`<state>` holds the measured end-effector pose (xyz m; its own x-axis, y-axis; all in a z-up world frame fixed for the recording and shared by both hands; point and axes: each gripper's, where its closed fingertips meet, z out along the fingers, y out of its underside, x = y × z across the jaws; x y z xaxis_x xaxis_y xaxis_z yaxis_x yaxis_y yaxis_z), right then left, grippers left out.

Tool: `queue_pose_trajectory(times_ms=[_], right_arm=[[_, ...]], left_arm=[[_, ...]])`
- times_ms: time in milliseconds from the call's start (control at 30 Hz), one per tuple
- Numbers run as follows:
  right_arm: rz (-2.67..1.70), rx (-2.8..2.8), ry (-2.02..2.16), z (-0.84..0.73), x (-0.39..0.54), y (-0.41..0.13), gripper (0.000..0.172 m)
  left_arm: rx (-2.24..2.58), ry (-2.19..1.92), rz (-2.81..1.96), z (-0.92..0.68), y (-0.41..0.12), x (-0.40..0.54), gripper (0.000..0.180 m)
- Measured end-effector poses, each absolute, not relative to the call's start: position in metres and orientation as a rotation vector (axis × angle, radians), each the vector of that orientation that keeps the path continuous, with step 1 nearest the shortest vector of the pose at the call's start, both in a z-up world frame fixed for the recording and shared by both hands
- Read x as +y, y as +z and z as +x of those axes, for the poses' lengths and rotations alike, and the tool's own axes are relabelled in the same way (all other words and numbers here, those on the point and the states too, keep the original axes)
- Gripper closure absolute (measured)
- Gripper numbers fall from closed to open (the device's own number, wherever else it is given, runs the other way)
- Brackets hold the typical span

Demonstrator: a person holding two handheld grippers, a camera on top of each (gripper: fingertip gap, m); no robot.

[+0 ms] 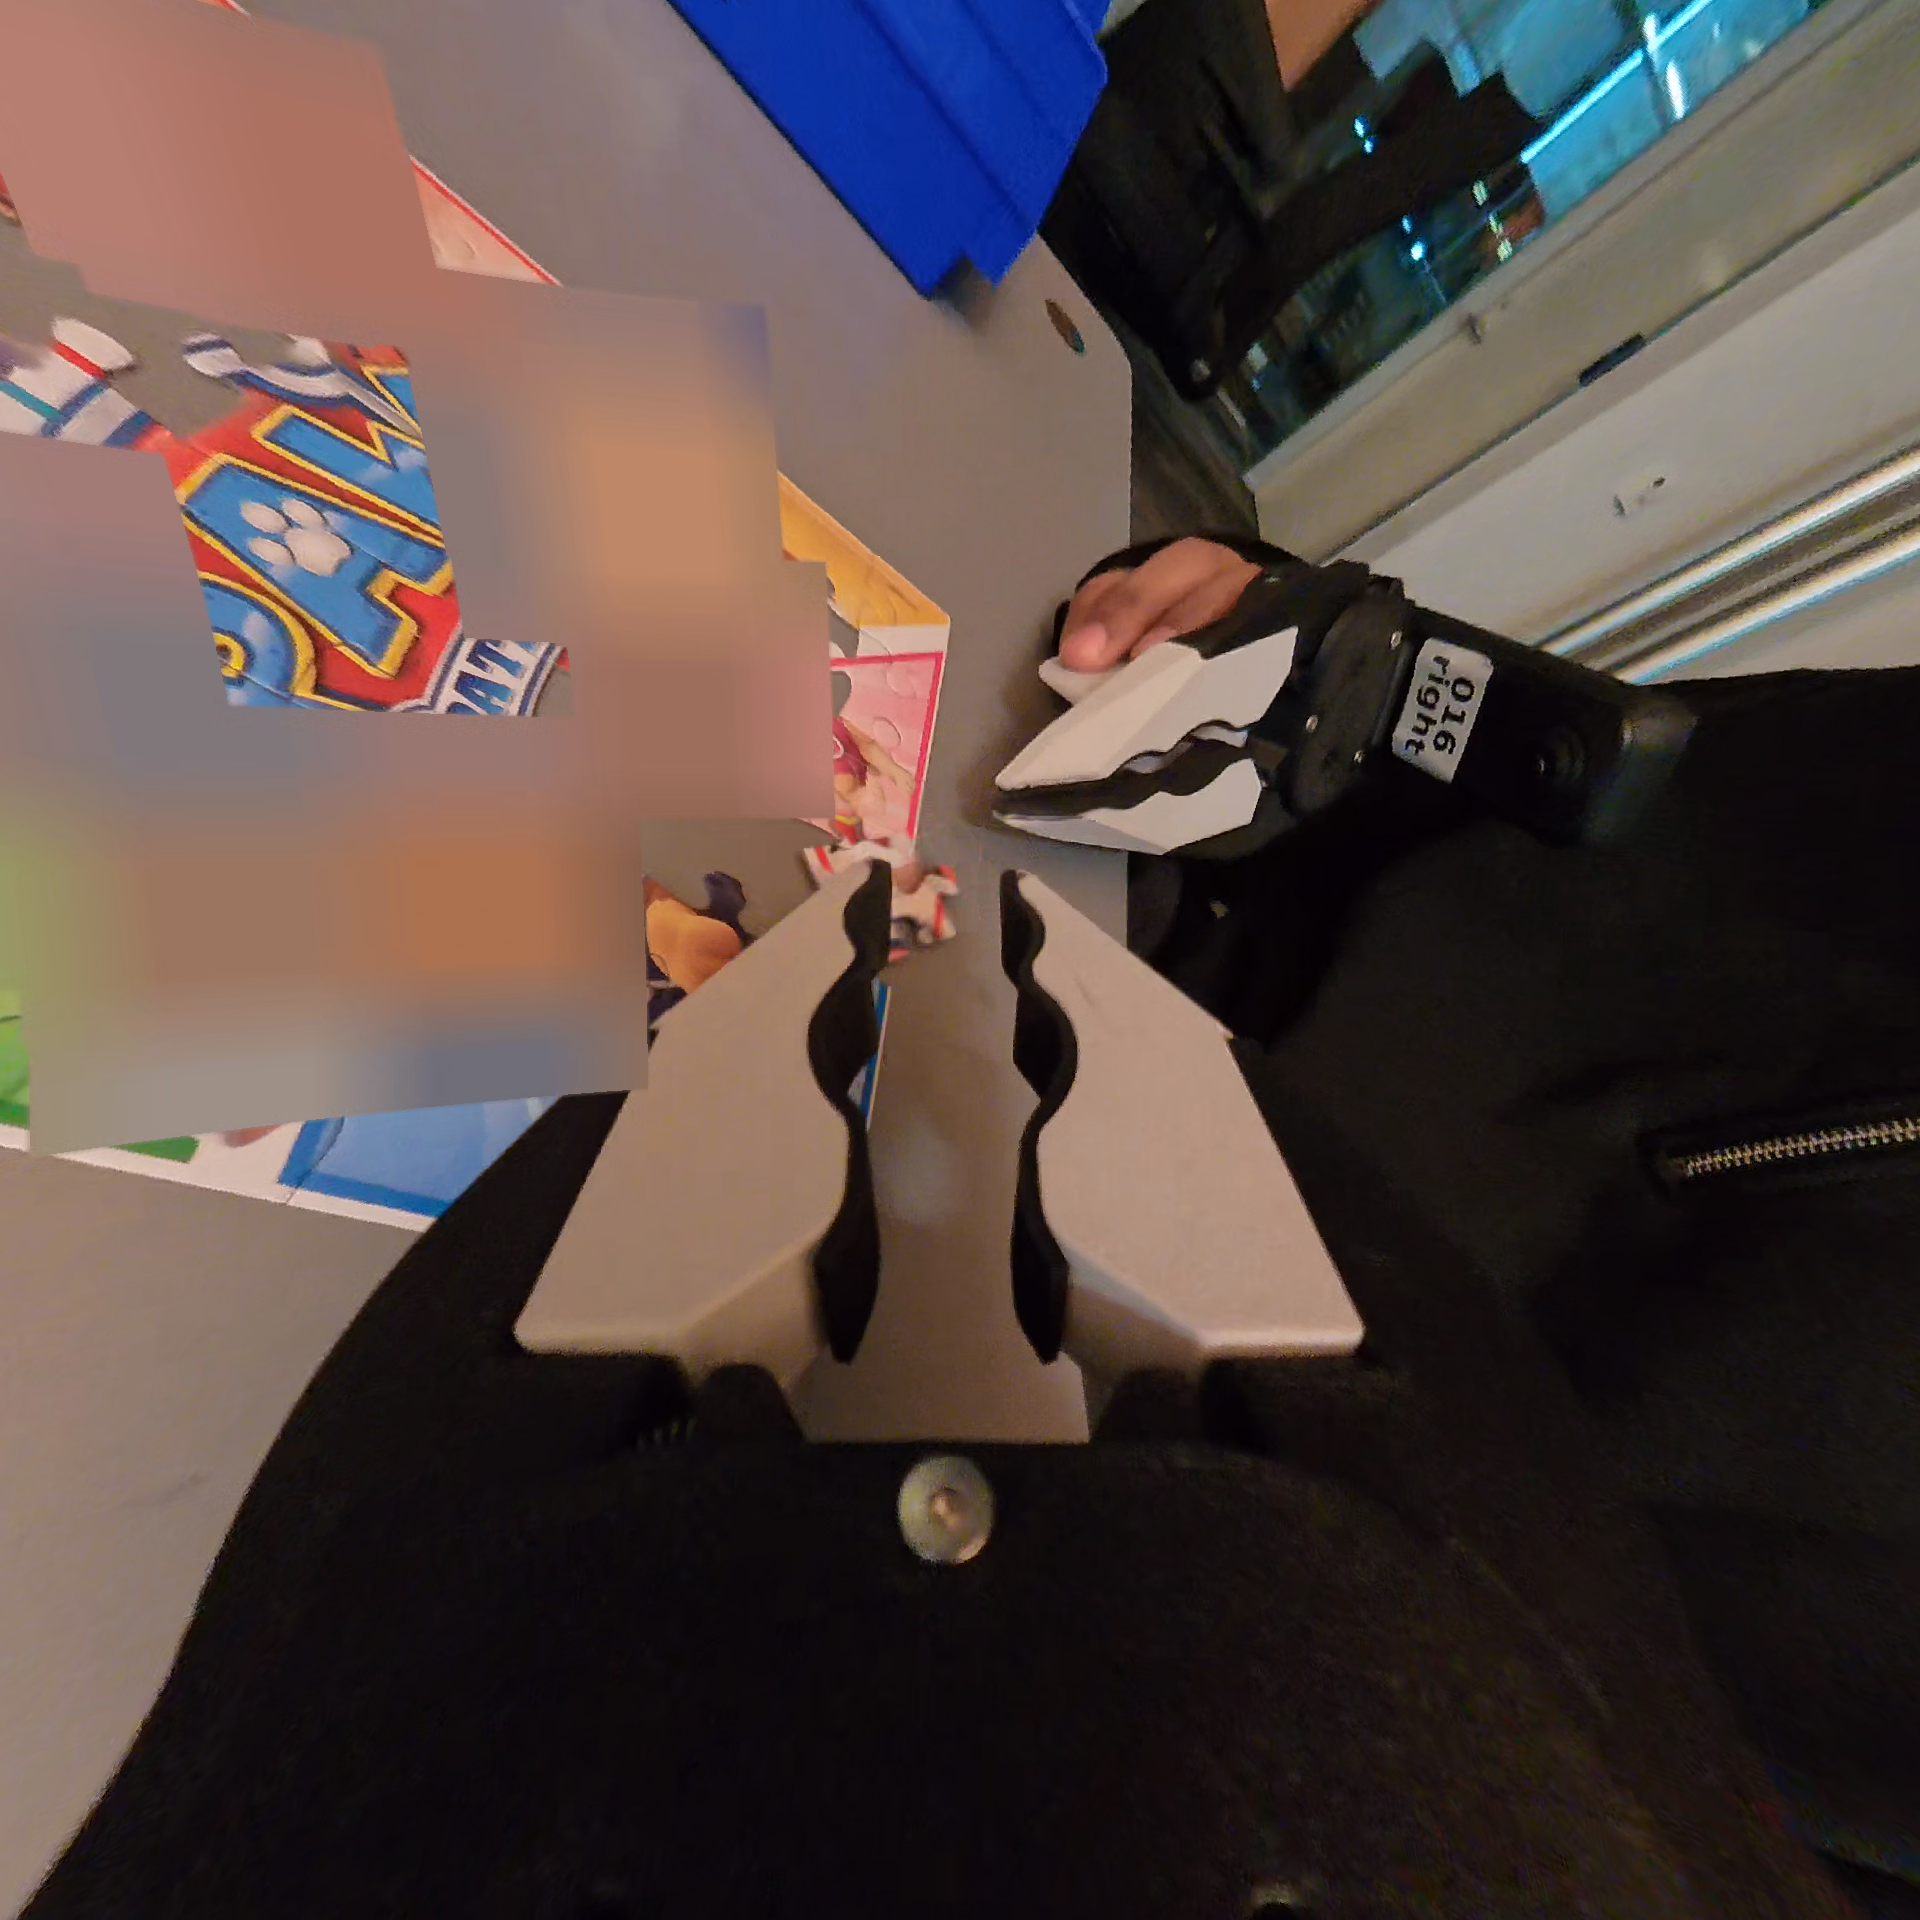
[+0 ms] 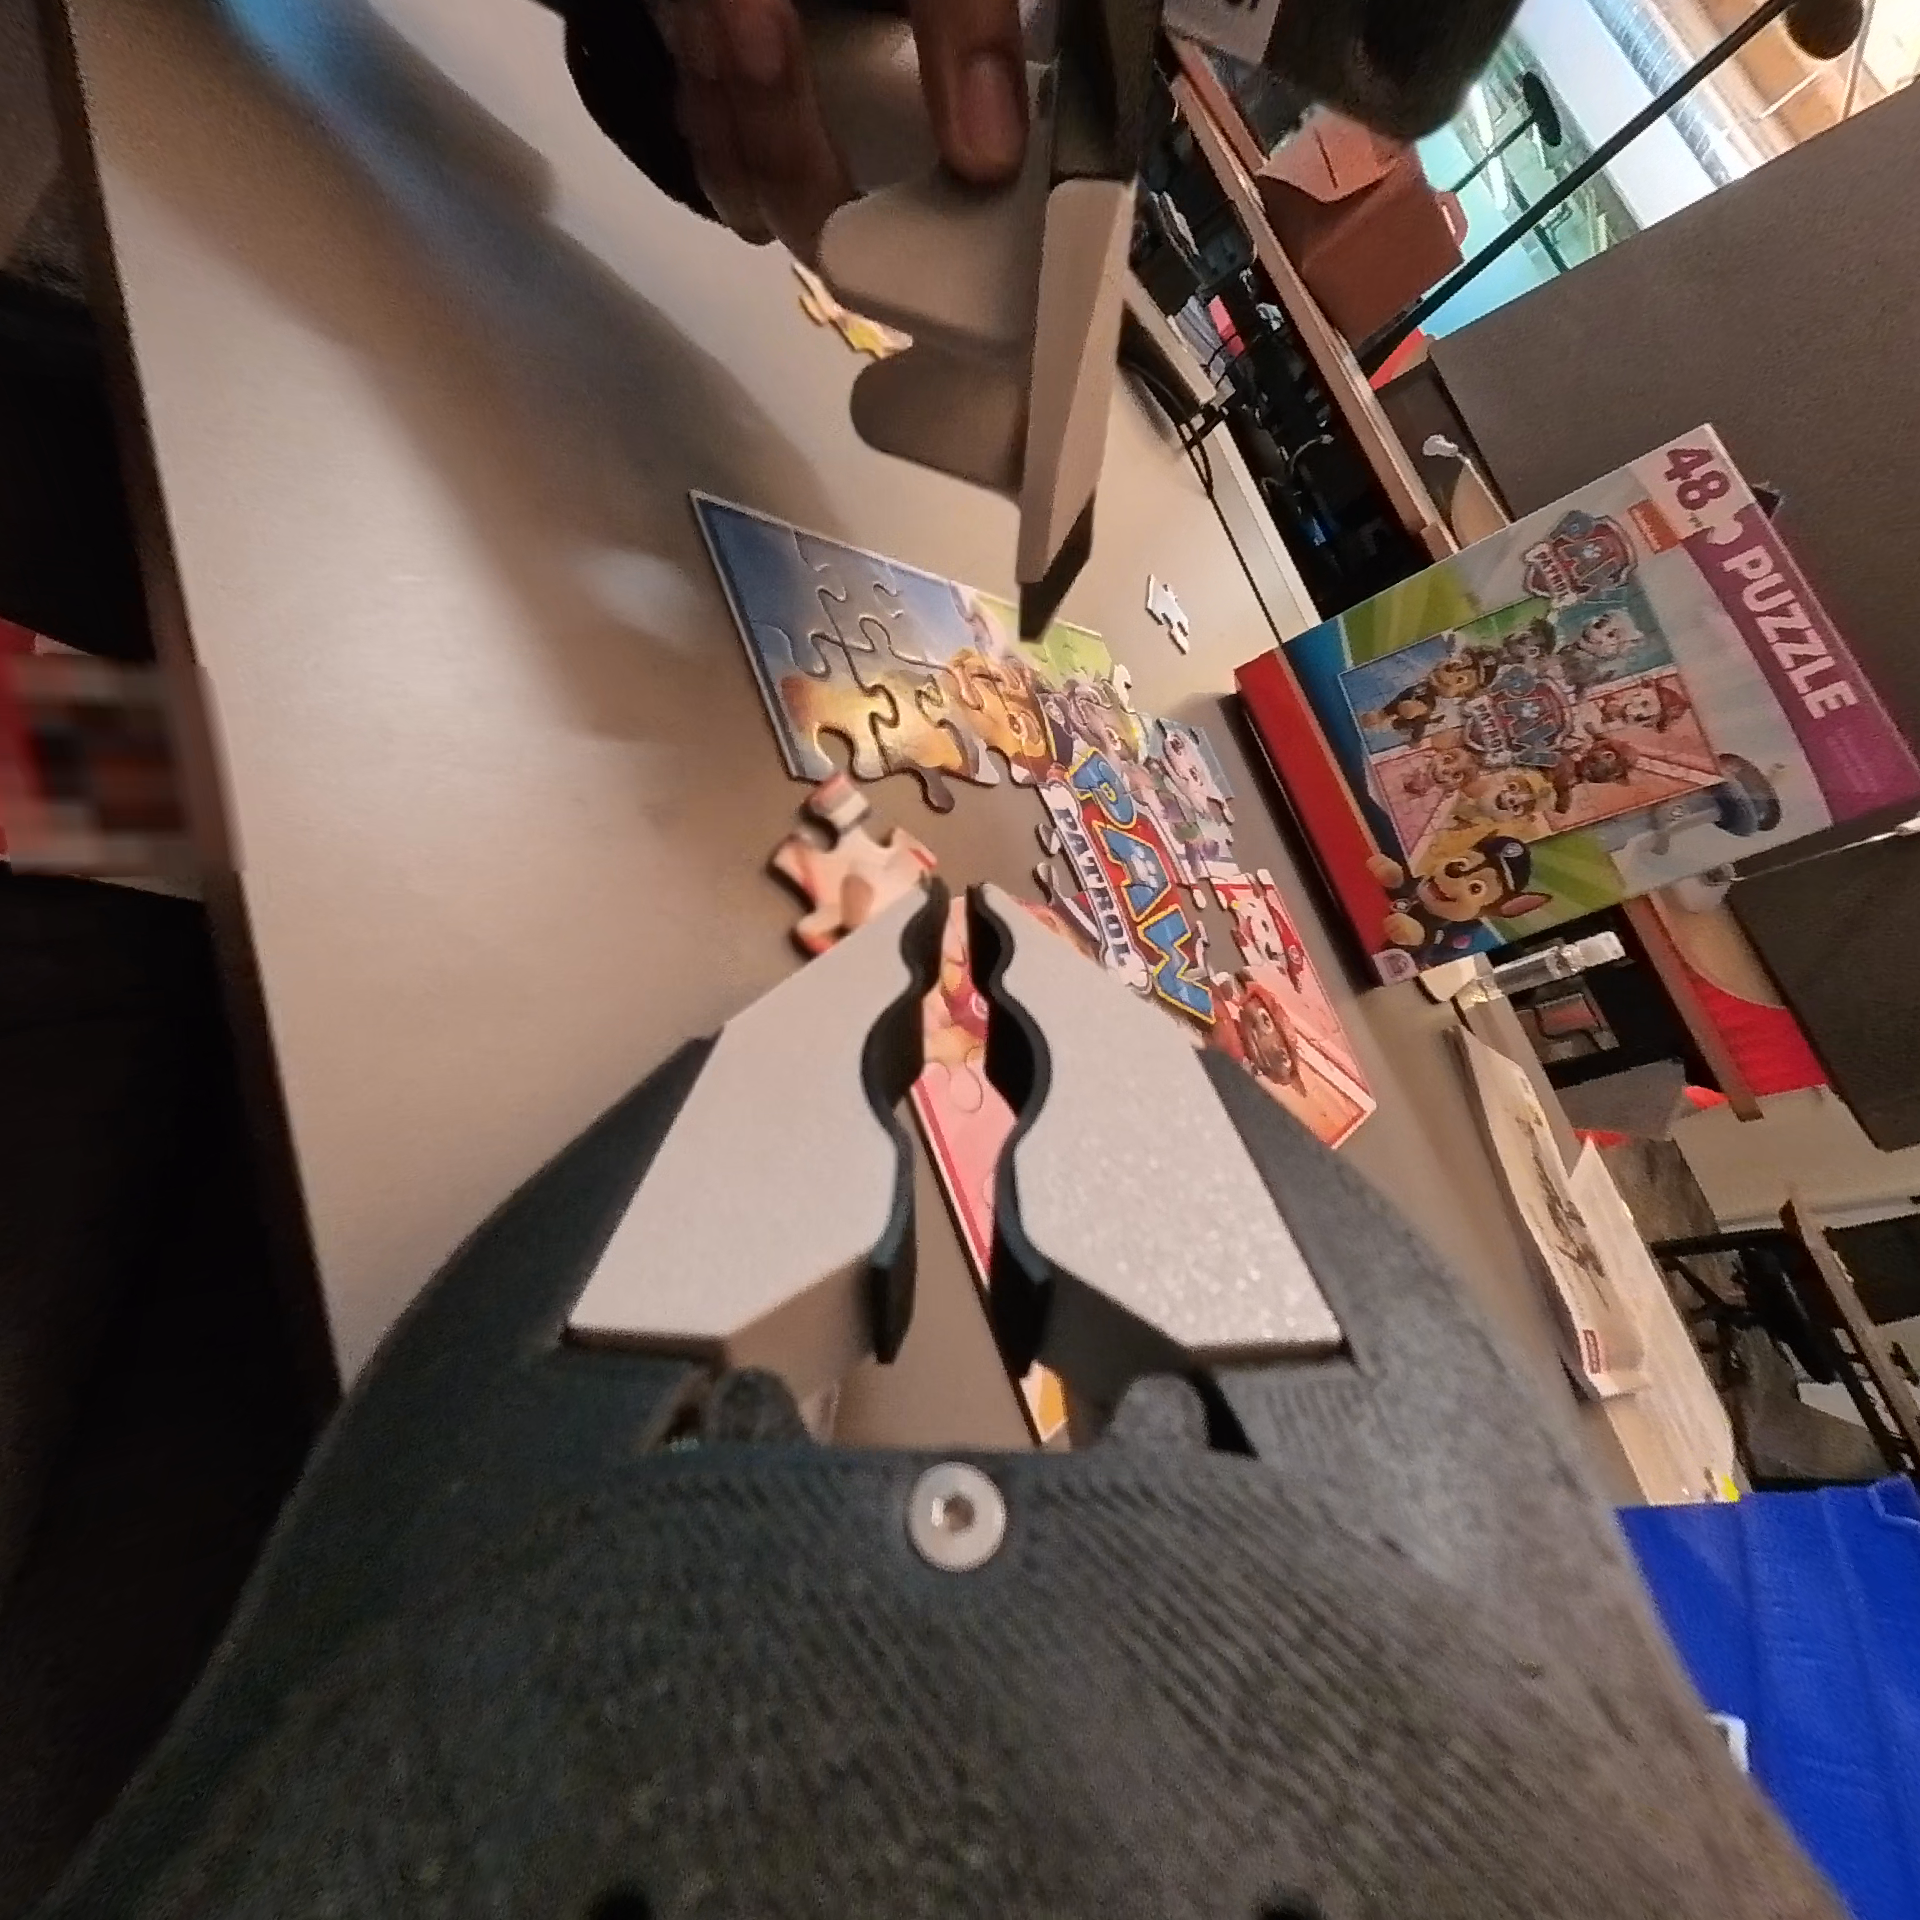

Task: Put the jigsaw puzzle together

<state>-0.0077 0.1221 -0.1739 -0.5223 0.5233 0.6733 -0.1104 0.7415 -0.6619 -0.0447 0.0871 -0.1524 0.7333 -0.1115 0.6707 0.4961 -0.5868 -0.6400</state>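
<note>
My left gripper [image 1: 945, 894] is open just above the grey table [image 1: 935, 416]. A loose red-and-white puzzle piece [image 1: 920, 909] lies flat on the table against its left fingertip, and no pad presses on it. The same piece [image 2: 842, 873] shows in the right wrist view, left of my right gripper [image 2: 956, 899]. My right gripper is shut and hovers low over the pink edge of the partly assembled cartoon puzzle [image 2: 1039, 727]. In the left wrist view it [image 1: 1003, 805] points at the puzzle edge, close to the left fingertips. The left gripper [image 2: 1044, 592] hangs over the puzzle's far part.
A puzzle box [image 2: 1558, 727] stands upright at the table's right. A blue bin [image 1: 914, 125] sits at the table's far corner. Two loose pieces [image 2: 1169, 608] [image 2: 852, 322] lie farther off. A person's dark zipped jacket [image 1: 1766, 1143] is at the table edge. Spacing between my two grippers at the tips: around 6 cm.
</note>
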Motion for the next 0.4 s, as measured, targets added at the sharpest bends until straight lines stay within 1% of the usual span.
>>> queue_pose_trajectory(times_ms=[167,300,333,400], right_arm=[[-0.328,-1.972,0.807,-0.01,0.124,-0.175,0.169],[-0.417,-1.956,0.839,-0.015,0.131,-0.17,0.165],[-0.473,-1.968,0.857,-0.017,0.133,-0.17,0.161],[-0.646,-2.051,0.92,-0.018,0.134,-0.175,0.147]], left_arm=[[-0.295,-0.85,-2.039,-0.047,-0.152,0.085,0.161],[-0.291,-0.834,-2.029,-0.049,-0.152,0.087,0.162],[-0.286,-0.824,-2.02,-0.05,-0.152,0.089,0.162],[-0.271,-0.799,-1.987,-0.053,-0.149,0.092,0.163]])
